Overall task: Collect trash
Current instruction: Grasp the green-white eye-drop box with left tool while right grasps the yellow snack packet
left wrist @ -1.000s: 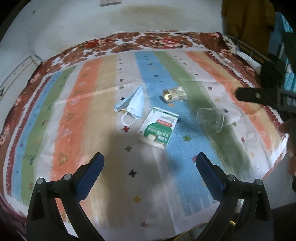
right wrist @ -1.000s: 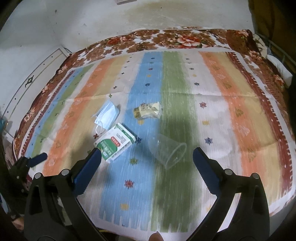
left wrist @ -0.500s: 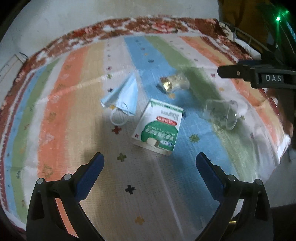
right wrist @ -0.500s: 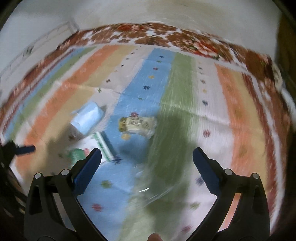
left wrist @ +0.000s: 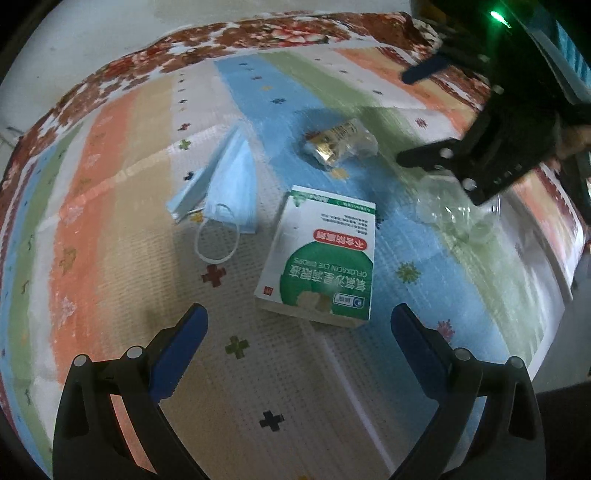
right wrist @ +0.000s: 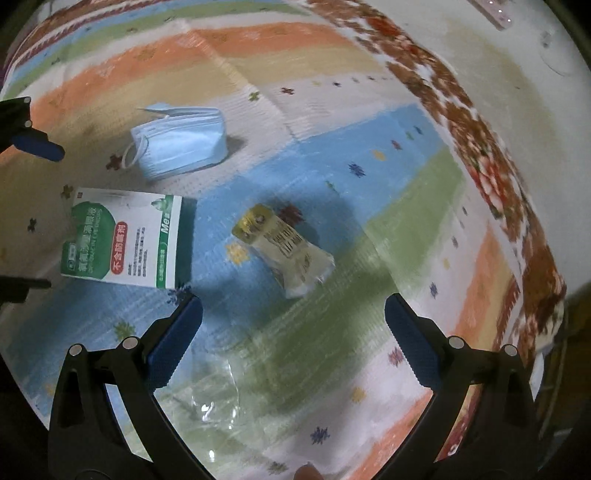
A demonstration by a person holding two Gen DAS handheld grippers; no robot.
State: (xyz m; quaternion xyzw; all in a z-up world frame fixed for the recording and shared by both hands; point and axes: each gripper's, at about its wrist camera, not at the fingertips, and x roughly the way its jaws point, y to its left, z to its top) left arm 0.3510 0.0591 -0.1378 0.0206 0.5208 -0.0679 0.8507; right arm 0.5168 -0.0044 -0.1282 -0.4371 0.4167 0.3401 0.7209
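A green and white eye-drop box (left wrist: 322, 263) (right wrist: 123, 239) lies flat on the striped cloth (left wrist: 110, 155) (right wrist: 406, 177). My left gripper (left wrist: 298, 336) is open just short of the box. A blue face mask (left wrist: 226, 181) (right wrist: 181, 141) lies left of it, a gold and clear wrapper (left wrist: 340, 144) (right wrist: 285, 255) behind it. A crushed clear plastic cup (left wrist: 455, 211) (right wrist: 218, 403) rests to the right. My right gripper (right wrist: 293, 334) (left wrist: 417, 118) is open above the cup, which sits low between its fingers without touching them.
The cloth's floral brown border (left wrist: 258, 33) (right wrist: 498, 155) runs along a pale wall. At the right the cloth drops off an edge (left wrist: 565, 266). A hand (left wrist: 574, 140) holds the right gripper. A fingertip (right wrist: 306, 472) shows at the bottom of the right wrist view.
Both grippers have come down and closer to the trash. The box now fills more of the left view. The right gripper has swung over the cup, and its view has tilted.
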